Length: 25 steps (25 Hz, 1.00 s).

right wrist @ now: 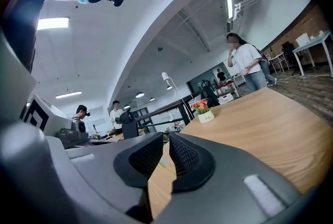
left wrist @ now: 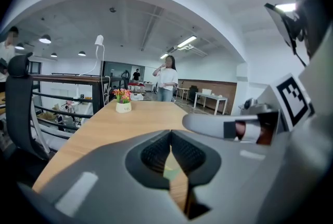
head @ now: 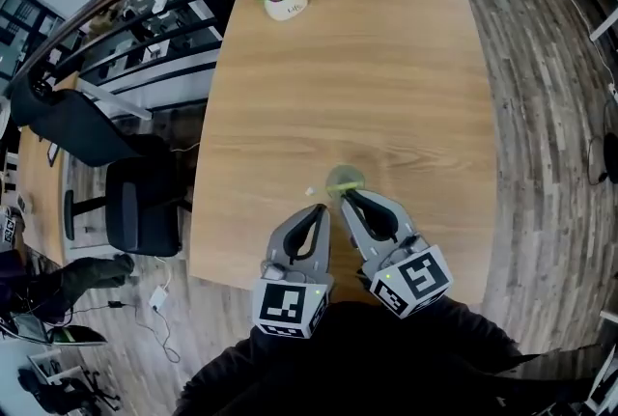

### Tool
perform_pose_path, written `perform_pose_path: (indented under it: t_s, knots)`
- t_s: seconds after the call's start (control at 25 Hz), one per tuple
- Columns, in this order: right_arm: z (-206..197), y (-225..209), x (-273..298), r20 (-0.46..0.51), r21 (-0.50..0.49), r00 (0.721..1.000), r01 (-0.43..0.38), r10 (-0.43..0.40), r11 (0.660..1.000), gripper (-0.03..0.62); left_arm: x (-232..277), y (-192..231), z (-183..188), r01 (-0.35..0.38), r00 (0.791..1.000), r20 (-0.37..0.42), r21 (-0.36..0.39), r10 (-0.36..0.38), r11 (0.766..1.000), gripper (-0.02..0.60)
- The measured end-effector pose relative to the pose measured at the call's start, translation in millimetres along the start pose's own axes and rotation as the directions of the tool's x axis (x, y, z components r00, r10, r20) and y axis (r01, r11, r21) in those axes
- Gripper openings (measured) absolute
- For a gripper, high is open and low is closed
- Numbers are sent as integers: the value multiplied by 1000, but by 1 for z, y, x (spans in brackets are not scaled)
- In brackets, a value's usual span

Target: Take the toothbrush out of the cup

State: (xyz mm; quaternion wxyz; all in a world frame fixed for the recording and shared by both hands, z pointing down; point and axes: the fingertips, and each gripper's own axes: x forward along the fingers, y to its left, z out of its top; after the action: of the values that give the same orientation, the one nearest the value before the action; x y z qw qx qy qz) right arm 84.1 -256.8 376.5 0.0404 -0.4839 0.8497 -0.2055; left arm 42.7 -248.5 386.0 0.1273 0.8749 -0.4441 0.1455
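The table [head: 386, 67] is bare but for a flower pot [head: 287, 4] at its far end and the cup [head: 345, 178] near the front edge. Both grippers sit low at that edge. The left gripper [head: 322, 208] has its tips pressed together on nothing and lies just left of the cup. The right gripper [head: 346, 196] points at the cup's near side, its jaws a narrow slit apart. Pale green shows through the slit in its own view, and no pad visibly presses on anything.

The cup looks small, thin and see-through green, so probably light and easy to tip or drag. A yellow-green streak at its near rim is most likely the toothbrush [head: 348, 184], still in the cup. It should be light and stiff, with a smooth thin handle that could twist between pads. The best hold is probably across the handle above the rim, lifting straight up while the left gripper steadies the cup. A white bit [head: 311, 191] lies left of the cup; I cannot tell what it is.
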Motion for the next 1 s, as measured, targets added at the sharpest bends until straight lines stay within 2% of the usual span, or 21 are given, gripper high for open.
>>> perform_pose_path:
  t_s: [0.28,0.48,0.76,1.0]
  knots:
    - [-32,2,30,-91,-76,995,28,-35,997,54,9,39,-25,-18,999,-30,-83,15,996,9]
    - [-45,2,42,-140,-122,988,41,-58,992,70,14,50,-39,-9,999,-53,-122,3,993,9]
    - [-61,-2,49,-214,-288,974,9,-73,958,154,19,59,-46,-17,998,-63,-151,8,988,9]
    - [-72,0,59,-249,-279,966,-7,-65,960,160,21,70,-53,-29,997,-79,-173,15,985,9]
